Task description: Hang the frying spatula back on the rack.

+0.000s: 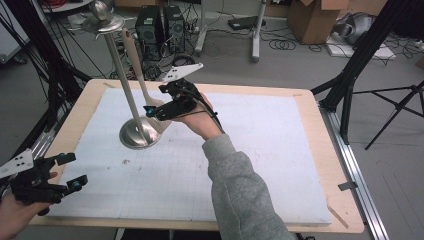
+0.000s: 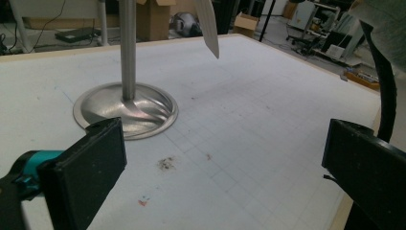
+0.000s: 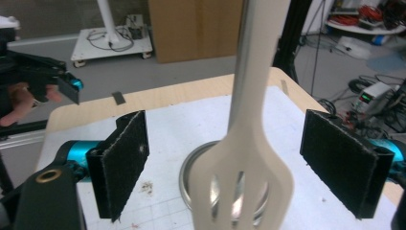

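Closest to you, your grey-sleeved right forearm (image 1: 240, 185) reaches up the table to your right gripper (image 1: 165, 107), which sits beside the lower end of the cream slotted plastic spatula (image 1: 142, 85). In the right gripper view its two black pads (image 3: 125, 163) stand spread wide, one on each side of the spatula's slotted blade (image 3: 239, 187), and neither pad touches it. The spatula hangs blade down from the top of the tall brushed-steel utensil stand (image 1: 127, 90), beside the stand's upright pole, with the blade just above the round steel base (image 1: 140, 135). Your left gripper (image 1: 67, 172) is at the near left corner of the white gridded foam mat (image 1: 260, 155), well apart from the stand; its jaws are also wide open and hold nothing. The mat lies on a light wooden table (image 1: 345, 200).
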A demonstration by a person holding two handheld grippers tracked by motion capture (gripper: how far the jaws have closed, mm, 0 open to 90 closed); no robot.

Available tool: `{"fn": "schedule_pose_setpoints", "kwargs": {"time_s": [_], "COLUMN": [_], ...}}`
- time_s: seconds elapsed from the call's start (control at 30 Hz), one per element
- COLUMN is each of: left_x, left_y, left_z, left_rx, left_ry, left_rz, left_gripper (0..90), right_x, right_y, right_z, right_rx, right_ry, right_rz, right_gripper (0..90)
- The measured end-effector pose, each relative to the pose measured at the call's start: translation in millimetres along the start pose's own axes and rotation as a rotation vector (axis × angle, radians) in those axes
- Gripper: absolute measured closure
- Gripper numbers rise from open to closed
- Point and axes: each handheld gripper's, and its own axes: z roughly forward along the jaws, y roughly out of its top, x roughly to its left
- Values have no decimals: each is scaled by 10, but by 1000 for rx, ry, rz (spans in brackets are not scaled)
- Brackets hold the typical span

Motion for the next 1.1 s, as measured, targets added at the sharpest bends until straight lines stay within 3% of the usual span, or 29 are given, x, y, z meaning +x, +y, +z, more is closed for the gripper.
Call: {"fn": "schedule_pose_setpoints", "kwargs": {"time_s": [0.17,0.53,0.77,1.1], "left_x": [19,49,37,59], "left_y": [-12,-4,11,27], "left_z": [69,192,208,210], "left_rx": [16,24,9,-16], "left_ry": [-6,-19,-18,-8], "left_rz": [-1,0,2,15], "left_gripper": [18,18,18,18], "right_x": [-14,-92,-96,-113], "right_y": [-108,-309,-343,-441], "right_z": [-69,-342,-493,-579], "right_rx": [-15,-25,-40,-42], "right_ry": [24,-4,-14,-12], "right_rz": [8,41,37,41], "right_gripper": [150,147,147,147]}}
